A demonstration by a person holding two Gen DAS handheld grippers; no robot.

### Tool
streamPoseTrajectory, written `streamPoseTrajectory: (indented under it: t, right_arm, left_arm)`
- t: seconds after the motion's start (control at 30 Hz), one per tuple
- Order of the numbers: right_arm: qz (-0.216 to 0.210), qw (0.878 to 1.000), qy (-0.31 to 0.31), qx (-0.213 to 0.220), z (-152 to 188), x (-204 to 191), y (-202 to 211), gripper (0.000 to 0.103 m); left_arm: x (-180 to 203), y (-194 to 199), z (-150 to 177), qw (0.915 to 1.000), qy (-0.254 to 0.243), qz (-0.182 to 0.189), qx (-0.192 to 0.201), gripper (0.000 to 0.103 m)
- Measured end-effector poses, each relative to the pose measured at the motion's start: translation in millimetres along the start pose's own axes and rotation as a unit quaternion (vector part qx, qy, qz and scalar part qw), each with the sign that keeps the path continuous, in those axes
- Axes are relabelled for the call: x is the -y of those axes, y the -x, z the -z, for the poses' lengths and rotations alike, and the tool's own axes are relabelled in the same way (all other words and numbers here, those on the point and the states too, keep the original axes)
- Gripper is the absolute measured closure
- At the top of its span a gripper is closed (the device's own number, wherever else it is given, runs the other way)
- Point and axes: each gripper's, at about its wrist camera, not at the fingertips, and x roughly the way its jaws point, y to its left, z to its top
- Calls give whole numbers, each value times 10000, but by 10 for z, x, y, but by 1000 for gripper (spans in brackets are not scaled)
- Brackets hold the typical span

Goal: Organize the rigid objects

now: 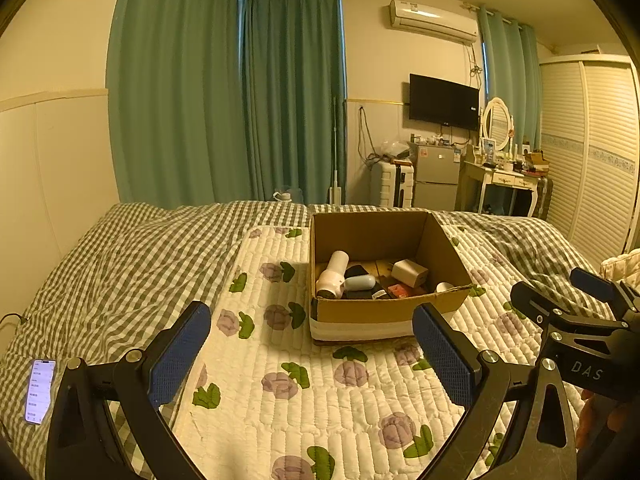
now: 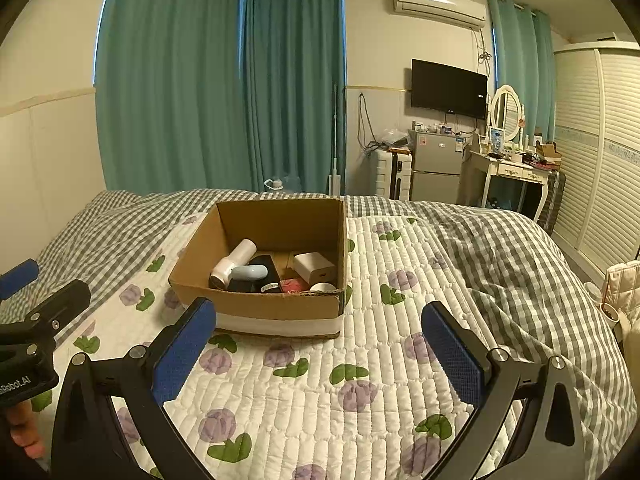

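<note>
An open cardboard box [image 1: 380, 308] [image 2: 256, 306] sits on a white quilted mat with purple flowers [image 1: 288, 392] [image 2: 320, 384] on the bed. Inside lie a white cylindrical device [image 1: 334, 274] [image 2: 232, 264], a pale blue oval case [image 1: 360, 282] [image 2: 250, 272], a white block [image 1: 409, 272] [image 2: 314, 266], a black flat item [image 2: 266, 266], a small red pack [image 2: 291, 285] and a white round piece [image 2: 323, 287]. My left gripper [image 1: 312, 356] stands open and empty in front of the box. My right gripper [image 2: 320, 354] is open too, also short of the box, and empty.
A lit phone [image 1: 39, 390] lies on the checked blanket [image 1: 120, 264] at the left. The right gripper's body [image 1: 576, 320] shows at the left view's right edge. Beyond the bed stand green curtains [image 2: 224, 80], a small fridge [image 2: 436, 170], a dressing table [image 2: 512, 172] and a wardrobe [image 2: 600, 152].
</note>
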Motion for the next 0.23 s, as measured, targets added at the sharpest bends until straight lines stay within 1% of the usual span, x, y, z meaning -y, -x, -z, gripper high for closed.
streamPoseTrajectory:
  t: [0.23]
  right_arm:
    - [13,10000,-6,-12,6,-1,-19,0]
  left_arm:
    - [7,-5,-6,10000,-14,-1,-28,0]
